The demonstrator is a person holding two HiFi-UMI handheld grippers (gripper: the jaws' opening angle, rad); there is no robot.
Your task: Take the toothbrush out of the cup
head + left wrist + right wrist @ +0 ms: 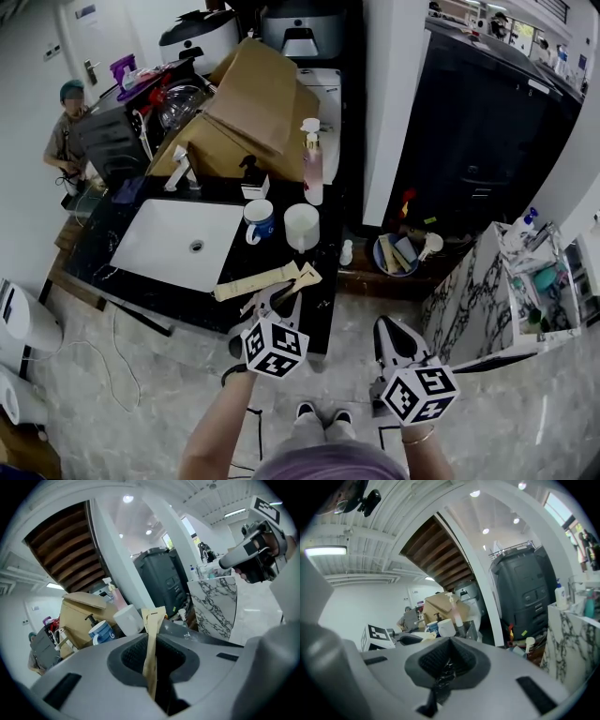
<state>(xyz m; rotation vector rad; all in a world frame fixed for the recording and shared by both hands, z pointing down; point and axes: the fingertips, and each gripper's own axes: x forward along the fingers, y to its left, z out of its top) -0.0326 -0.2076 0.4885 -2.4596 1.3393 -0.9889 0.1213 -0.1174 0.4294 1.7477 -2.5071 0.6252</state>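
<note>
Standing at the far left, a person waits beside a cluttered black counter with a white sink set into it. Just in front of the sink's near corner is the toothbrush, in a tan paper sleeve, out of any cup and stretched roughly level over the counter's front edge. The left gripper has its jaws pinched narrowly on the sleeve near its right end, with the notched paper tip poking out past them. Behind it stand a blue mug and a white cup side by side, with a pink pump bottle further back. To the right, off the counter, the right gripper hangs with its jaws together and holds nothing. Beyond it is a marble-patterned cabinet.
</note>
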